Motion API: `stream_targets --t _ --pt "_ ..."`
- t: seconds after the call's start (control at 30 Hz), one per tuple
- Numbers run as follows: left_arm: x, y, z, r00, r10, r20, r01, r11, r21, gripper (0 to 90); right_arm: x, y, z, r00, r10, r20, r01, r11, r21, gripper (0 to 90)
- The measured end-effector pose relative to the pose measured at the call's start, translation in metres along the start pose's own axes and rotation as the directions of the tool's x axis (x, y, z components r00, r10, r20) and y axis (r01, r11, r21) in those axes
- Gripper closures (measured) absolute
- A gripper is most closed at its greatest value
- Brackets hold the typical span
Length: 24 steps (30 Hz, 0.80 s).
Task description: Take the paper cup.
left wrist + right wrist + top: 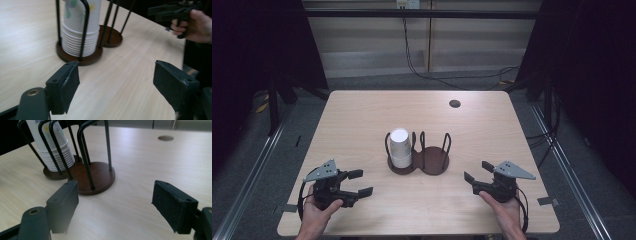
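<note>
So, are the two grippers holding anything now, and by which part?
Nothing is held. The left gripper and right gripper are both open over the table, apart from the stack of paper cups.

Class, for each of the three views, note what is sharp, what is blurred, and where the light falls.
High view: table evenly lit, surroundings dark, all fairly sharp. Left gripper view: cup stack sharp, jaws soft, glare on the wood. Right gripper view: holder clear, near jaws blurred, bright sheen far off.
</note>
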<state>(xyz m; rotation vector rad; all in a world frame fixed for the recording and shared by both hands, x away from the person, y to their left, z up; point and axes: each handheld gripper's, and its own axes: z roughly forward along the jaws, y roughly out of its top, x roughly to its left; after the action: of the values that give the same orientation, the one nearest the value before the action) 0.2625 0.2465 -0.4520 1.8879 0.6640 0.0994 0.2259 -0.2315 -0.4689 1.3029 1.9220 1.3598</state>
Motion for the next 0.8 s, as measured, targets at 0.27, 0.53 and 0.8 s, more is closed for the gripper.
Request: stream_targets --t 0.27,0.53,0.8 --pt "0.001 0.003 0.003 0.9998 0.001 0.018 -0.001 1.0 0.009 21.4 -0.005 0.001 -0.001 0.9983 0.046 -0.034 -0.045 0.999 0.028 20.4" --pt "-0.003 0.014 0.005 0.999 0.017 0.041 -0.017 0.9998 0.012 20.8 0.003 0.001 -0.008 0.999 0.033 -0.031 -0.033 0.999 0.002 21.0" --pt "-0.007 0.032 0.005 0.9985 0.055 -0.003 -0.055 0.9984 0.016 24.1 0.008 0.003 -0.006 0.9981 0.018 -0.059 -0.017 1.0 0.012 20.9"
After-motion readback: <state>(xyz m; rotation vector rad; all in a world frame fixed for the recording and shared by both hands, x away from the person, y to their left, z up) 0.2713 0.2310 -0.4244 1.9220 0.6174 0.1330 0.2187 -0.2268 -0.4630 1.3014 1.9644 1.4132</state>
